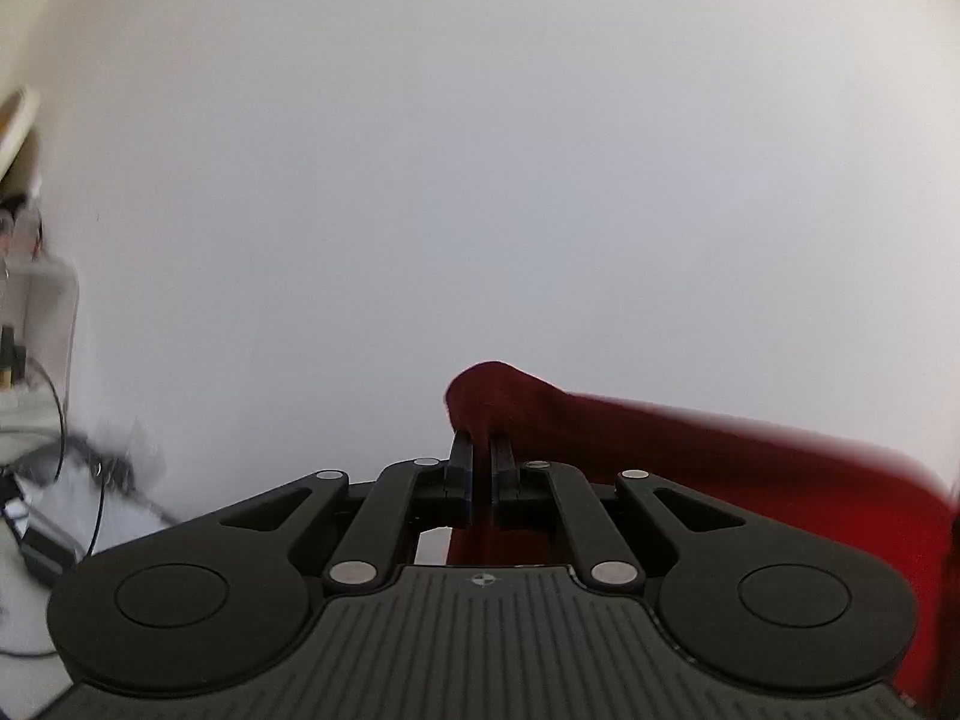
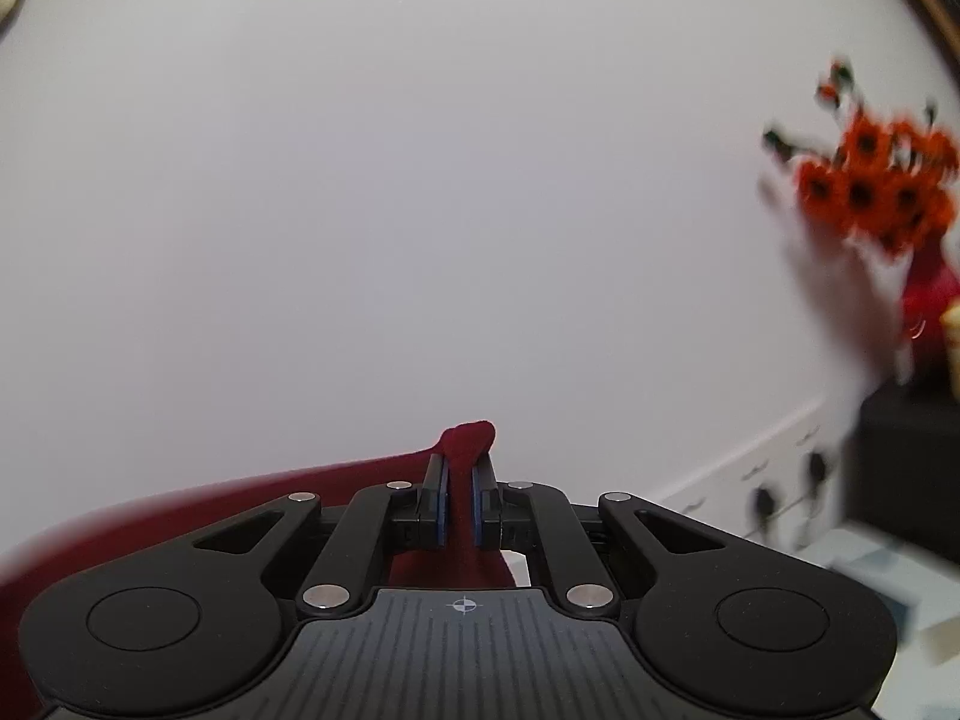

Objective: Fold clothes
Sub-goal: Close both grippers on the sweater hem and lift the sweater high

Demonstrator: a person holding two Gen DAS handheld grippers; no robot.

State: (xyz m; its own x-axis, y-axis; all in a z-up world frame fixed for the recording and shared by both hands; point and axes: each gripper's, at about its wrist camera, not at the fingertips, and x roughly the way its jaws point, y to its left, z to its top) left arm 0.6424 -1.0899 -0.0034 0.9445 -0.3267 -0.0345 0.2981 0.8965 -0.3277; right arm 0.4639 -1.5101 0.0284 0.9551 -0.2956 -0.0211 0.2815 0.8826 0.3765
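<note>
- The left gripper (image 1: 481, 441) is pinching a bunched corner of a dark red garment (image 1: 720, 468), its jaws pressed together on the cloth with a tuft poking out past the tips.
- The right gripper (image 2: 459, 468) is doing the same, its jaws clamping another bunch of the red garment (image 2: 270, 498), with a small knob of fabric sticking out above them.
- The garment is hanging in the air between the two grippers, both cameras facing a plain white wall (image 1: 480, 150); no table or folding surface is showing.
- Its held edge is running sideways from one gripper toward the other, so the long axis is probably lying left to right, though motion blur and the tight framing are hiding the rest of the cloth.
- Judging by this, the step in hand is holding the garment up stretched by two points; it fits either spreading it out or carrying a fold over.
- The next move is calling for both grips keeping equal tension and level height.
- Blurred orange flowers (image 2: 876, 186) are standing off to the right.
</note>
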